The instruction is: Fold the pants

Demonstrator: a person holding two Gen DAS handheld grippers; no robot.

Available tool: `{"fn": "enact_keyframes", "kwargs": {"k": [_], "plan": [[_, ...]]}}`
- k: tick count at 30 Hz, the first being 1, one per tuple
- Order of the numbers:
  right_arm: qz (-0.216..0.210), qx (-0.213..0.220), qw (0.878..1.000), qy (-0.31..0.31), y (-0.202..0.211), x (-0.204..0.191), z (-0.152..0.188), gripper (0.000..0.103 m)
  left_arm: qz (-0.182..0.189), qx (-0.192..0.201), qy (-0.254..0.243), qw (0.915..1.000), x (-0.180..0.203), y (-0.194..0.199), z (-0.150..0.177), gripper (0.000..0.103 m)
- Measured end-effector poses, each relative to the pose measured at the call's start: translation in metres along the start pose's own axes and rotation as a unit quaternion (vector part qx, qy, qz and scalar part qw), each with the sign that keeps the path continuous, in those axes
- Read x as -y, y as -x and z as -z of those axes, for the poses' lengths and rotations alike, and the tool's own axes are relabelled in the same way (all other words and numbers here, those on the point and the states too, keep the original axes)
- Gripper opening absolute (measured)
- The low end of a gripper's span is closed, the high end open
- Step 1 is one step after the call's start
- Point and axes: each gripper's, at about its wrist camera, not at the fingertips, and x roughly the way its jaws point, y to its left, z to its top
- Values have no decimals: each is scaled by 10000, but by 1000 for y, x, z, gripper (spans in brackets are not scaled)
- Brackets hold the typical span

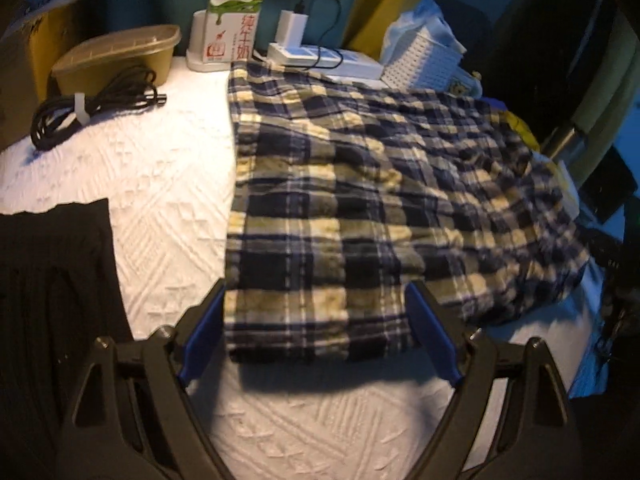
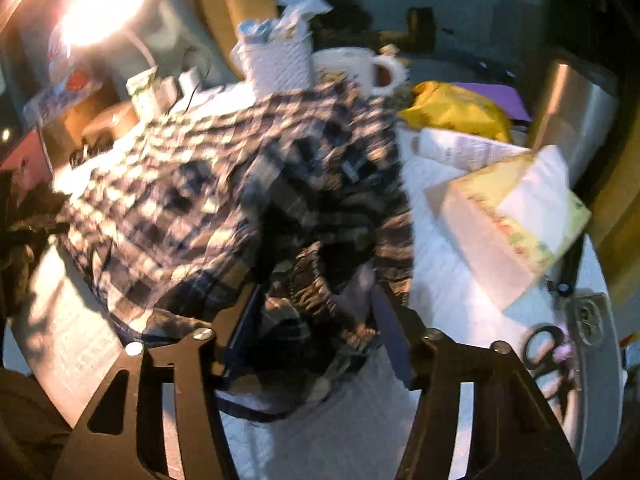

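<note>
The plaid pants (image 1: pixel 352 200), navy and cream, lie spread on the white textured tabletop (image 1: pixel 160 184). My left gripper (image 1: pixel 316 312) is open, its blue pads on either side of the near leg end, which lies flat between them. In the right wrist view, the pants (image 2: pixel 208 200) are bunched and blurred. My right gripper (image 2: pixel 316 308) is open wide with the gathered waistband end between its jaws; whether the pads touch the cloth is unclear.
Black cloth (image 1: pixel 56 280) lies at the left. A coiled black cable (image 1: pixel 88 112), brown tub (image 1: pixel 120 56), milk carton (image 1: pixel 232 24), charger and white basket (image 1: pixel 420 60) line the far edge. A tissue pack (image 2: pixel 508 216), scissors (image 2: pixel 548 352), mug (image 2: pixel 356 68) and yellow bag (image 2: pixel 452 112) crowd the right.
</note>
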Motion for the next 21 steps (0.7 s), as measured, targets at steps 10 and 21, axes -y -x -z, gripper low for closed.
{"fn": "enact_keyframes", "kwargs": {"k": [10,21], "plan": [[304,513,9982,42,25,-4,-4,10,-252,111,-229,9994,6,1,4,33],[575,1351,9889,223,78,-15,-25,10,-141,931,-196,9954,25,71,9,16]]}}
